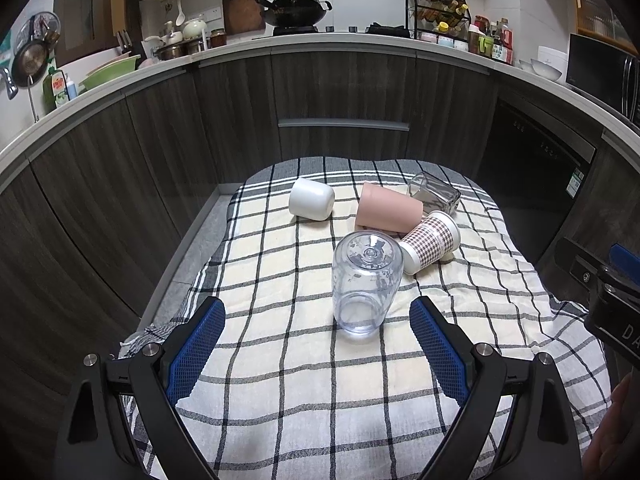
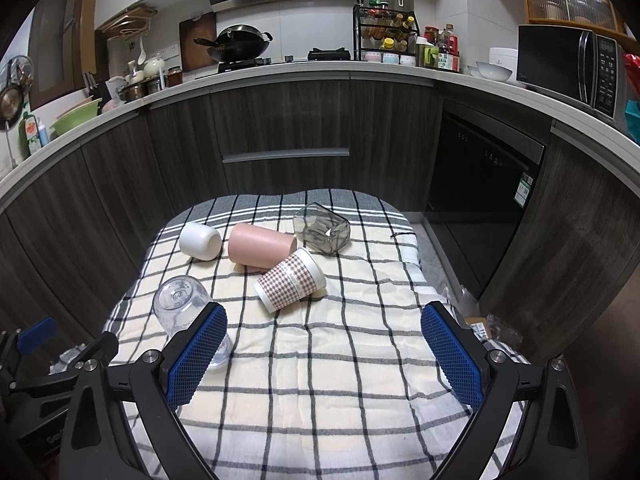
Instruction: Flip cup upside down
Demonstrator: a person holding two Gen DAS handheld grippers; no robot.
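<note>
A clear plastic cup (image 1: 366, 280) stands upside down on the checked cloth (image 1: 280, 360), its base up. My left gripper (image 1: 318, 312) is open and empty, fingers just short of the cup on either side. In the right wrist view the same cup (image 2: 182, 308) stands at the left, partly behind the left finger. My right gripper (image 2: 324, 322) is open and empty over the cloth (image 2: 320, 360). A white cup (image 1: 311, 199), a pink cup (image 1: 386, 210), a checked-pattern cup (image 1: 430, 242) and a smoky glass (image 1: 434, 193) lie on their sides behind.
The cloth-covered table sits in front of dark kitchen cabinets (image 1: 344, 92). The right gripper's body (image 1: 608, 292) shows at the right edge of the left view. A dishwasher (image 2: 480, 184) stands at the right, with packaging on the floor (image 2: 484, 326).
</note>
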